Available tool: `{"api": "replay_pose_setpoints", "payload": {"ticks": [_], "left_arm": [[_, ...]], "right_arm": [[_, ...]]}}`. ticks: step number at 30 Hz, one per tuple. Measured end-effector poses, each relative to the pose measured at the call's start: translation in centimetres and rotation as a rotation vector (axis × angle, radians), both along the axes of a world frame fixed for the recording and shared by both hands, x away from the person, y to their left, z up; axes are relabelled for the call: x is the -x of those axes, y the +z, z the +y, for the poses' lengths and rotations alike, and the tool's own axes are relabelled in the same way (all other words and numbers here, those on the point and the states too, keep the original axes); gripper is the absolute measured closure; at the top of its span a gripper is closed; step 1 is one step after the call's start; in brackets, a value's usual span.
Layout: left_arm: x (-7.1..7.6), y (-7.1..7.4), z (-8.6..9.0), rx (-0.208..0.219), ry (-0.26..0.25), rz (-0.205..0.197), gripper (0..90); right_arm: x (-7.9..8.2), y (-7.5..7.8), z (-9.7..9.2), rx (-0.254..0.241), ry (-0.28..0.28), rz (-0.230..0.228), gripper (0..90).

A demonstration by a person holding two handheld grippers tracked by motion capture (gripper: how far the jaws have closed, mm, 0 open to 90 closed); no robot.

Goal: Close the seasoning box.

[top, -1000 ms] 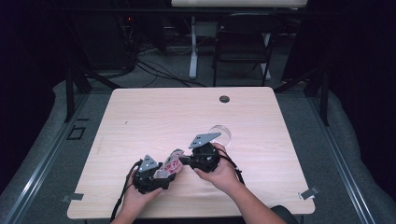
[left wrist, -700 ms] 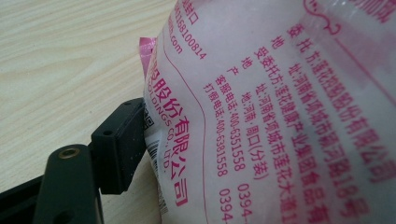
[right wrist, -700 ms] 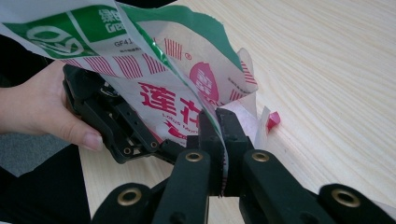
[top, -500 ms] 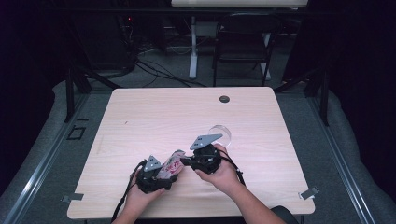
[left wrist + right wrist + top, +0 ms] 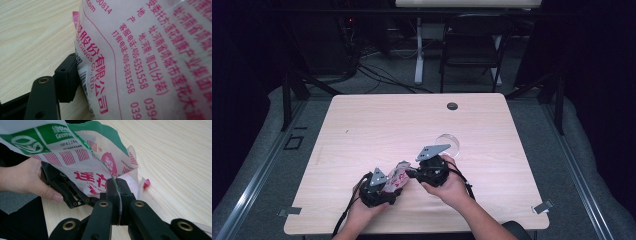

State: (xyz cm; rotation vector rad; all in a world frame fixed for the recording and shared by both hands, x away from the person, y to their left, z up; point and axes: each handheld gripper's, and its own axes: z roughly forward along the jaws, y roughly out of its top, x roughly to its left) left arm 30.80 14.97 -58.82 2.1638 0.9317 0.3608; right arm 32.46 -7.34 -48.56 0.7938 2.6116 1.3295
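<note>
Right hand-held gripper [image 5: 117,195] clamped on packet's [image 5: 396,176] torn edge, left hand-held gripper [image 5: 379,187] gripping its body; judge: pull apart steadily, low over surface [image 5: 377,125].

The packet [image 5: 150,60] hides one of the left gripper's [image 5: 82,82] two fingers.

Black claw [image 5: 117,195], brass screws; grey three-cornered plate [image 5: 432,151]; trailing black cable.
</note>
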Motion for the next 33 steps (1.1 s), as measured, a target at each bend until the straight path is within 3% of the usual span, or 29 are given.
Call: {"api": "replay_pose_setpoints", "payload": {"ticks": [5,10,20,26,33], "left_arm": [[0.01,-0.02,-0.14,-0.02,0.0,-0.013,31.0],[0.06,-0.04,-0.29,-0.034,-0.019,-0.001,21.1],[0.07,-0.04,-0.29,-0.031,-0.014,0.001,20.8],[0.09,0.0,-0.17,-0.025,0.005,-0.006,25.9],[0.22,0.05,-0.1,-0.017,0.006,-0.018,37.8]], "right_arm": [[0.04,0.01,0.02,0.007,0.0,-0.003,90.0],[0.11,0.01,0.11,0.008,0.001,-0.002,90.0],[0.17,0.04,0.19,0.011,0.004,-0.008,90.0],[0.18,0.05,0.19,0.006,0.004,-0.01,90.0],[0.24,0.1,0.19,0.004,0.003,-0.011,90.0]]}}
